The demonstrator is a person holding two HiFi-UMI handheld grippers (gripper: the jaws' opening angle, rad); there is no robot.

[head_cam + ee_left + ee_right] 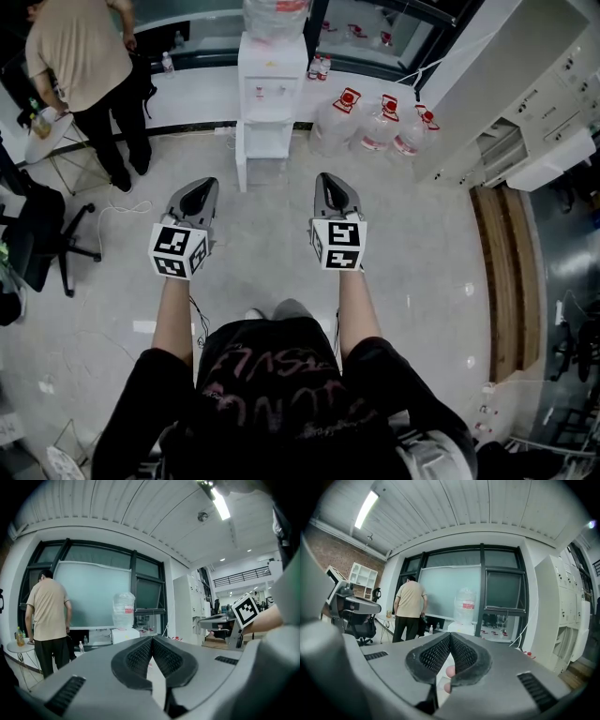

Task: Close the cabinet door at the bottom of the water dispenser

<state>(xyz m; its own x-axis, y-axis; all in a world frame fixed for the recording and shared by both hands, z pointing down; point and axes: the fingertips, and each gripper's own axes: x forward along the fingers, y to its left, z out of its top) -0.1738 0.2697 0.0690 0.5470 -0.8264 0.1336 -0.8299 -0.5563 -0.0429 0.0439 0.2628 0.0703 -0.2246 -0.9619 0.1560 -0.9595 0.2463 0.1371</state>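
Observation:
The white water dispenser (272, 80) stands against the far wall with a large bottle (275, 14) on top. Its bottom cabinet door (241, 157) is swung open toward me, seen edge-on at the left of the opening. My left gripper (202, 186) and right gripper (329, 180) hang side by side over the floor, well short of the dispenser, both pointing at it. Both are shut with nothing between the jaws. The dispenser (124, 634) shows far beyond the left gripper (152, 641) in the left gripper view. It also stands (461, 629) beyond the right gripper (450, 638).
A person in a beige shirt (80, 66) stands at the back left beside a small round table (52, 131). A black office chair (37, 234) is at the left. Several full water bottles (380, 122) sit right of the dispenser. White cabinets (534, 103) line the right.

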